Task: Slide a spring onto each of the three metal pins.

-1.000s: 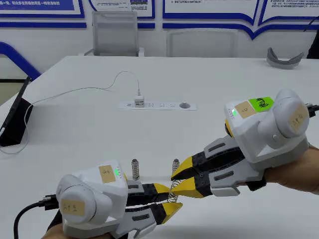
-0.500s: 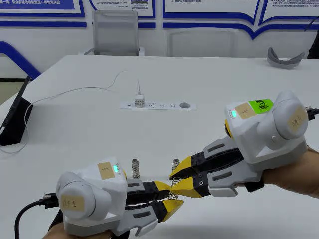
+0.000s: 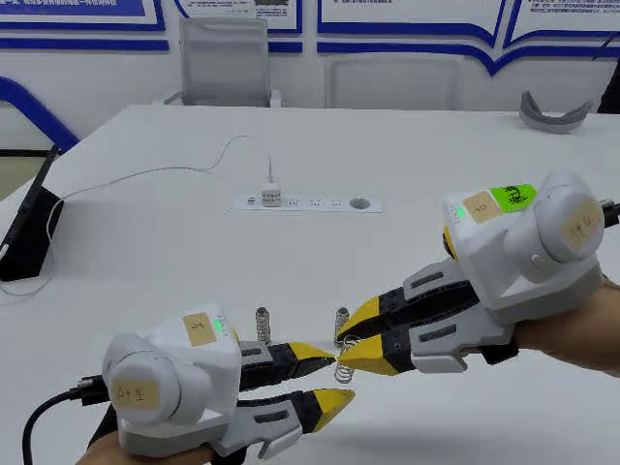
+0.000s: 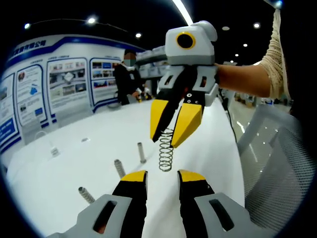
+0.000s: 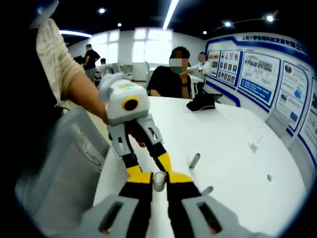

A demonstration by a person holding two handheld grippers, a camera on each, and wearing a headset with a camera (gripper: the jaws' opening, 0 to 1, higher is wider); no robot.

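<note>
Jaws of the right gripper (image 3: 341, 349) pinch the top of a spring (image 4: 165, 152), which hangs down over the white table (image 3: 174, 252). Left gripper (image 4: 162, 174) jaws sit apart just beneath it. Three metal pins (image 4: 119, 168) stand upright nearby.

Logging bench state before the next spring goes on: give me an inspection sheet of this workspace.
Surface: white table, inset socket strip.
Job's things: spring hanging from right tongs; three pins upright beyond.
Clutter: black device at left edge; grey curved object far right.
Grippers: right tongs shut on spring; left tongs open, holding nothing.
Cables: white charger lead; black cable trailing from left tongs.
Surroundings: chair, wall posters, seated people.
</note>
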